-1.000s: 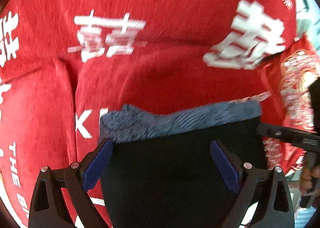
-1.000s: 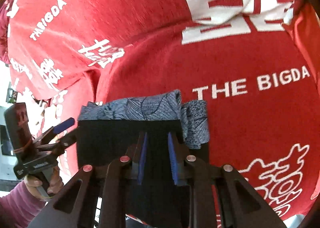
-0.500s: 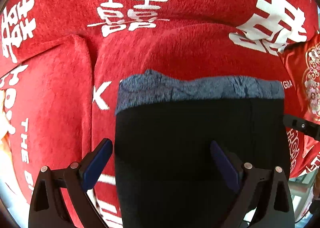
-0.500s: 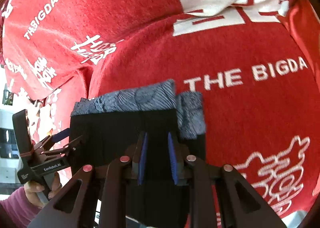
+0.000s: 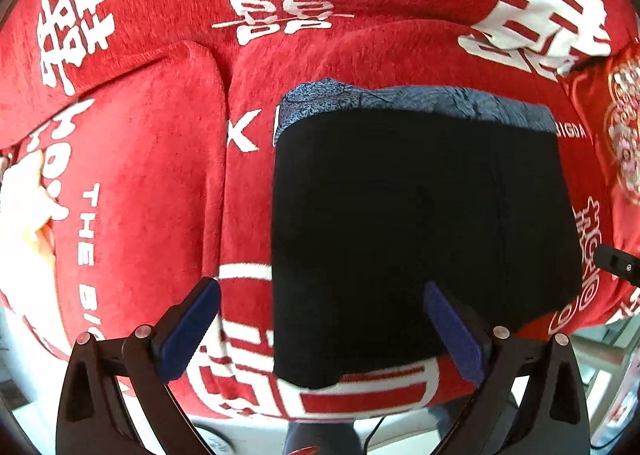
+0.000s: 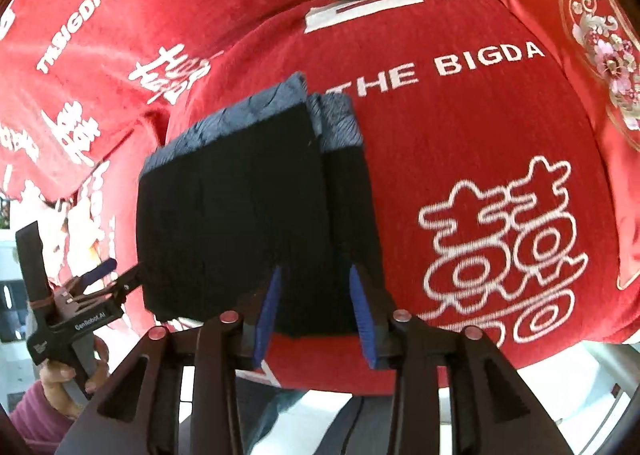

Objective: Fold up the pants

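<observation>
Left wrist view shows the folded black pants with a blue-grey patterned waistband (image 5: 424, 223) lying as a compact rectangle on the red plush sofa cover printed with white characters (image 5: 152, 159), near its front edge. The left gripper (image 5: 320, 331) stands wide open with nothing between its blue pads, one pad over bare red cover and the other over the near corner of the pants. From the right wrist view, the right gripper (image 6: 316, 311) is parted by a moderate gap; its pads straddle the near edge of the pants (image 6: 248, 223), but I see no fabric pinched, so it looks to be holding nothing.

The fold seems essentially done. What worries me is the right-hand side, where a second layer with its patterned band peeks out past the top one, so the stack is not quite square. If either gripper brushes the near edge while pulling away, the top layer could drag and open up. The bundle also sits close to the cushion's front lip, so a nudge might slide it off.
</observation>
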`<state>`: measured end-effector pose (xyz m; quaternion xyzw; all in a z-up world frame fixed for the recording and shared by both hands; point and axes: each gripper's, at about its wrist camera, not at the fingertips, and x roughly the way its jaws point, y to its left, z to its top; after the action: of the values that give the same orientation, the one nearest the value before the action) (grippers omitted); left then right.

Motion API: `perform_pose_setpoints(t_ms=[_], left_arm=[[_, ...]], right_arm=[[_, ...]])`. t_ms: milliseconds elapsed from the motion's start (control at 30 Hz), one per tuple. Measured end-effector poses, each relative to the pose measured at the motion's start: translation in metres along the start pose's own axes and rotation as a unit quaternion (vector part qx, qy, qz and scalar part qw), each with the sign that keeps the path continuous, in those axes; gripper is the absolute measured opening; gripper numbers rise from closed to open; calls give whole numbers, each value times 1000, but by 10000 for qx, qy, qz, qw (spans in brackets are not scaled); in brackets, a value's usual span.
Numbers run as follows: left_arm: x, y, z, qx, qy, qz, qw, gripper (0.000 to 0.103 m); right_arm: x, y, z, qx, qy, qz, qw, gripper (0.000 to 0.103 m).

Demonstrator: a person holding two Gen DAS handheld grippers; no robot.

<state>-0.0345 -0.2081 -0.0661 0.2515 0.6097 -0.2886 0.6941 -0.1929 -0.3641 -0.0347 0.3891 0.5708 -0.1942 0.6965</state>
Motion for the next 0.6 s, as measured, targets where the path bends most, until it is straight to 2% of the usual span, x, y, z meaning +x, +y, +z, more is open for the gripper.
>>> perform_pose_setpoints(t_ms=[167,233,300,433,600], left_arm=[[-28,-7,-11,218,-147,11,9997,102],[-41,-8,-14,234,-214,4,9995,102],[-50,-8,-15,244,-219,-23,9995,102],[-68,-7,-16,305,-232,-63,9992,102],[-86,-2,-14,368,-225,-80,9990,102]], right_arm=[[-9,12,-15,44,80,-92,9999,51],[-15,18,-21,35,70,-163,9998,63],[-24,25,-26,8,22,-265,9996,70],[-39,38,-36,-3,-30,-341,9994,78],[-53,50,-45,44,-52,-474,9989,80]])
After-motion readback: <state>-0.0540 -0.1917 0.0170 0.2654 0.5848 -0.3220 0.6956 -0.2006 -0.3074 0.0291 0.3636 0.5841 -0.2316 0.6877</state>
